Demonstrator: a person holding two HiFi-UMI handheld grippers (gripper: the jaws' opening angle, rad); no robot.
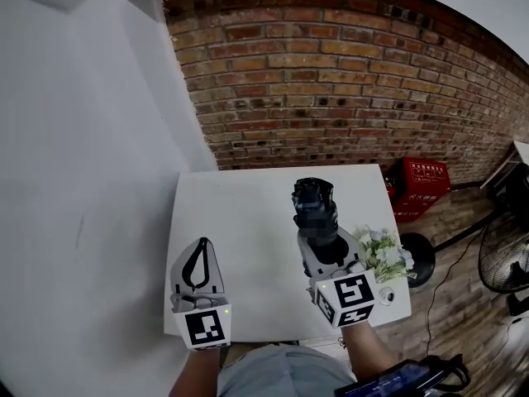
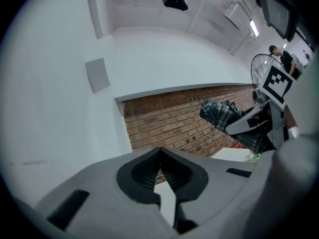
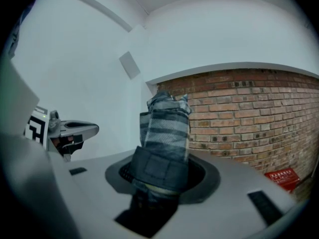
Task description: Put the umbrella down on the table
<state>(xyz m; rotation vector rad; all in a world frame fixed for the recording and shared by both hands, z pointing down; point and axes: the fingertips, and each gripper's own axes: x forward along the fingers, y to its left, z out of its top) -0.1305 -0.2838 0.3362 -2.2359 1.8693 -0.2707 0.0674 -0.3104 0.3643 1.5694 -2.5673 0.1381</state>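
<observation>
Over the right half of a white table [image 1: 248,213] set against a brick wall [image 1: 347,81], a folded plaid umbrella [image 1: 315,209] is held in the right gripper [image 1: 318,240], whose jaws are clamped on its strapped lower end. The umbrella is pointed away from the person, toward the wall, and is seen from the left gripper view to be raised off the tabletop. Nearer the table's front left corner, the left gripper [image 1: 201,246] is held level with its jaws closed tip to tip and nothing caught between them. A bunch of white flowers [image 1: 383,253] is seen at the table's right edge, just beside the right gripper. A red crate [image 1: 423,184] is placed on the floor by the wall.
</observation>
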